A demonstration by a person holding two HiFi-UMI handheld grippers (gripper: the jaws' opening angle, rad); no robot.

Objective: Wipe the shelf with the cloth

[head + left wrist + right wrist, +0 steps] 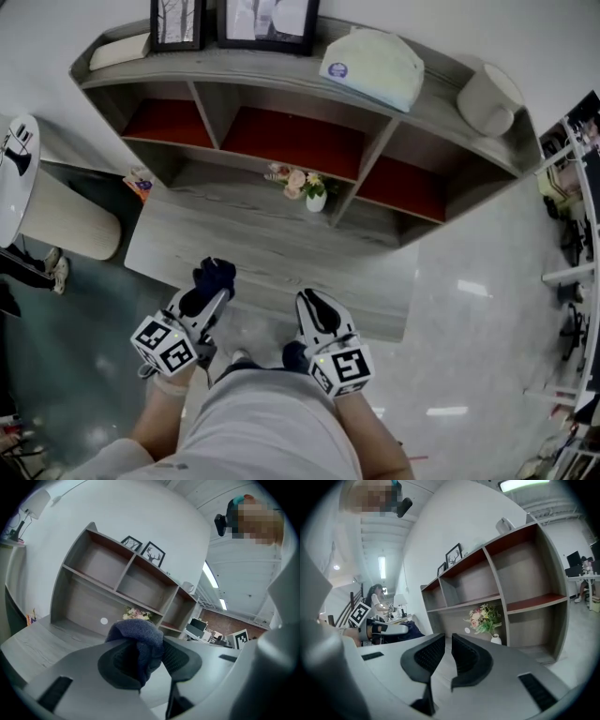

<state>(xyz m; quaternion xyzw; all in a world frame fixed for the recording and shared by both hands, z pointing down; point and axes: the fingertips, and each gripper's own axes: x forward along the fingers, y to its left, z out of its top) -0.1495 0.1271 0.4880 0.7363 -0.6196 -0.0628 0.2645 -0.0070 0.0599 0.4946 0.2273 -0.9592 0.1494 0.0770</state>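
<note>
Head view has us standing right at the shelf [281, 67], both grippers held low by our body, over the front edge of its wide bottom board. Nothing is touching the wood yet, so we'd say the wiping hasn't started.

The left gripper [212, 296] is clamped on the cloth [216, 274], a dark blue one. In the left gripper view it's pinched between the pads with a rounded wad bulging out past the tips. We reckon that's on purpose: the soft lump is what meets the board, not the hard plastic.

The right gripper [315, 302] has its jaws pulled almost together with just a thin slit left, and nothing between them. It's probably parked there to stay out of the way, or kept free for moving stuff.

Speaking of stuff, the little flower vase [316, 199] sits on the bottom board near a divider, well ahead of both grippers. We'll have to wipe around it or lift it. The picture frames [267, 21] up top are well clear of the lower boards.
</note>
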